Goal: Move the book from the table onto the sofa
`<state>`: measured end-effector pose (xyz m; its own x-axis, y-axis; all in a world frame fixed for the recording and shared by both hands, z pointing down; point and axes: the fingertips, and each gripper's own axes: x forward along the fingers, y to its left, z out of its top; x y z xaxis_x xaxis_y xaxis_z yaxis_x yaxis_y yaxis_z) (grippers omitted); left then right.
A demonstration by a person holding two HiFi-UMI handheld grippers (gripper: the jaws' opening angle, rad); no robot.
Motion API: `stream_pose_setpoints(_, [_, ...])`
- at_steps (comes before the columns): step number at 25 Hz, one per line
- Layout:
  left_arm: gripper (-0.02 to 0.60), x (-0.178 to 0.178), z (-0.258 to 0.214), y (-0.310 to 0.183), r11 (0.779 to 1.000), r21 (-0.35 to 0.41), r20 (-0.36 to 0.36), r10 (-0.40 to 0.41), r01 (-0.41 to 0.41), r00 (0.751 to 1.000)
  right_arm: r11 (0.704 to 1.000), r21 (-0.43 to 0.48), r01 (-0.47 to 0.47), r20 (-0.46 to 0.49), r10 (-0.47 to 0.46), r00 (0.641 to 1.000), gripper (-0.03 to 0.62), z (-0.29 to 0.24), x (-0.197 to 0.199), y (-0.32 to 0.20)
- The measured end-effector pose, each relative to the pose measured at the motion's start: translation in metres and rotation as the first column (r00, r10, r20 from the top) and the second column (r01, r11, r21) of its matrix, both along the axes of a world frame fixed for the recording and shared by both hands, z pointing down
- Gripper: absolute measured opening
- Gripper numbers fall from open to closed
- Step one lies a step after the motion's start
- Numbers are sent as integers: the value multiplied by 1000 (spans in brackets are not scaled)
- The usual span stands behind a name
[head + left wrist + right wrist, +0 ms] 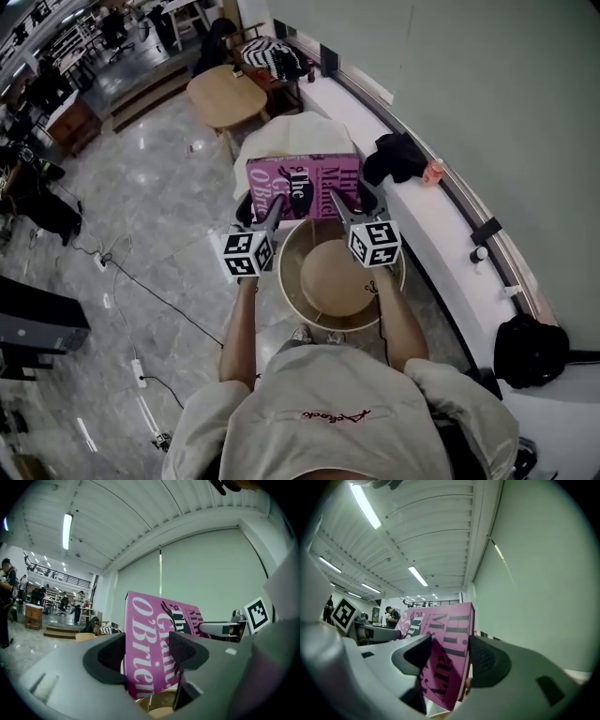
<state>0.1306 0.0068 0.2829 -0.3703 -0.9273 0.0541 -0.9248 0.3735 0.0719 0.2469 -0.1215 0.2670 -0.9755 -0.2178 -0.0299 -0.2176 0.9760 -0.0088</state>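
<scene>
Pink book (302, 187) in air, cover up, held by 2 grippers. Left gripper (273, 214) closed on its left edge, right gripper (344, 206) closed on right edge. Round table (286, 281) below book; cream-covered sofa (286, 141) just beyond.

We read "O'Brien" and "Giant," in white on the cover of the pink book (302, 187), "The" in black script beside them, "Hilary" and "Mantel" in black along the cover's other edge, small red script on the back of the person's shirt (336, 413) that we cannot read
</scene>
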Motion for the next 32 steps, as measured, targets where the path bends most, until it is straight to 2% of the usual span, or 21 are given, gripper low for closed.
stream_pose_setpoints(7, [293,-29,4,76,984,-6,1,-179,179,984,984,-2,177,4,-177,984,253,4,-54,57])
stream_pose_setpoints(17, [293,-65,2,205,922,4,-12,-387,387,922,925,-4,379,-5,-379,925,252,4,-123,170])
stream_pose_setpoints(25, [293,-103,-10,309,887,25,-9,-462,462,887,894,10,449,12,-449,894,253,-8,-172,270])
stream_pose_setpoints(32, [293,-128,-21,344,886,46,5,-461,461,887,894,19,448,21,-448,894,252,-18,-196,305])
